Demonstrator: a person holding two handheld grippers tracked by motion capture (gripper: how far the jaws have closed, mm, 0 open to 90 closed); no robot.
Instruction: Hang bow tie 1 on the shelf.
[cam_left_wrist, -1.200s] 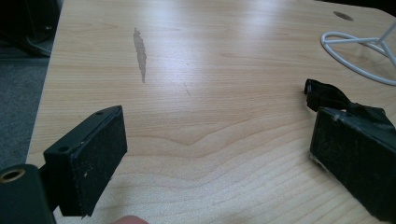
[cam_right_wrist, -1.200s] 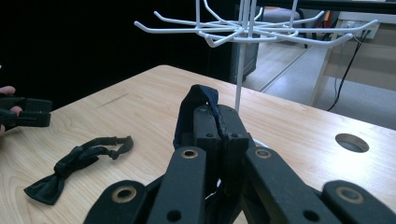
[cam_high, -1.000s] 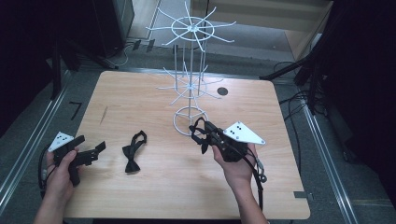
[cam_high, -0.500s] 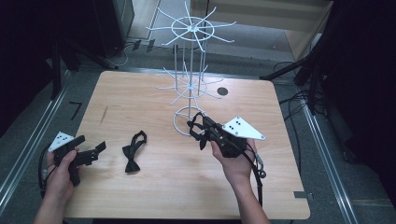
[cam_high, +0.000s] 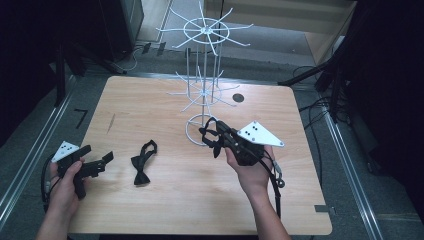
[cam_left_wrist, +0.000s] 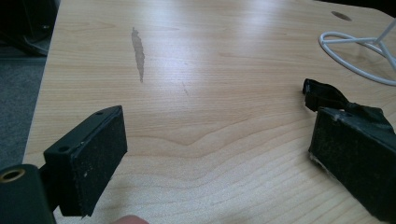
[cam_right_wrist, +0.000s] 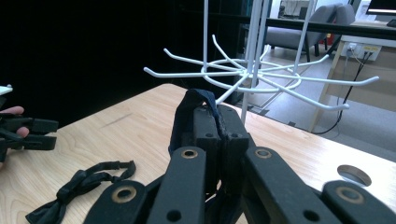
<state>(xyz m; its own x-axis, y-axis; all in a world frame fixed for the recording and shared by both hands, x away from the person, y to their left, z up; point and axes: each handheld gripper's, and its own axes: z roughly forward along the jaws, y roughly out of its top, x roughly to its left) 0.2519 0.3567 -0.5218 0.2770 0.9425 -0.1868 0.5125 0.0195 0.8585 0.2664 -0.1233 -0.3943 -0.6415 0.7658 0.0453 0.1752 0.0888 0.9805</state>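
Two bow ties are in play on the wooden table (cam_high: 165, 210). At the left edge, the left gripper (cam_high: 96, 164) rests low with its jaws wide apart and nothing between them, likely idle. Just right of it a black bow tie (cam_high: 142, 164) lies flat on the wood. Farther right, the right gripper (cam_high: 212, 138) is clamped on a second bow tie's strap (cam_right_wrist: 198, 100), held up so the loop faces the white wire hook stand (cam_high: 204, 95), probably to hang it on a lower prong.
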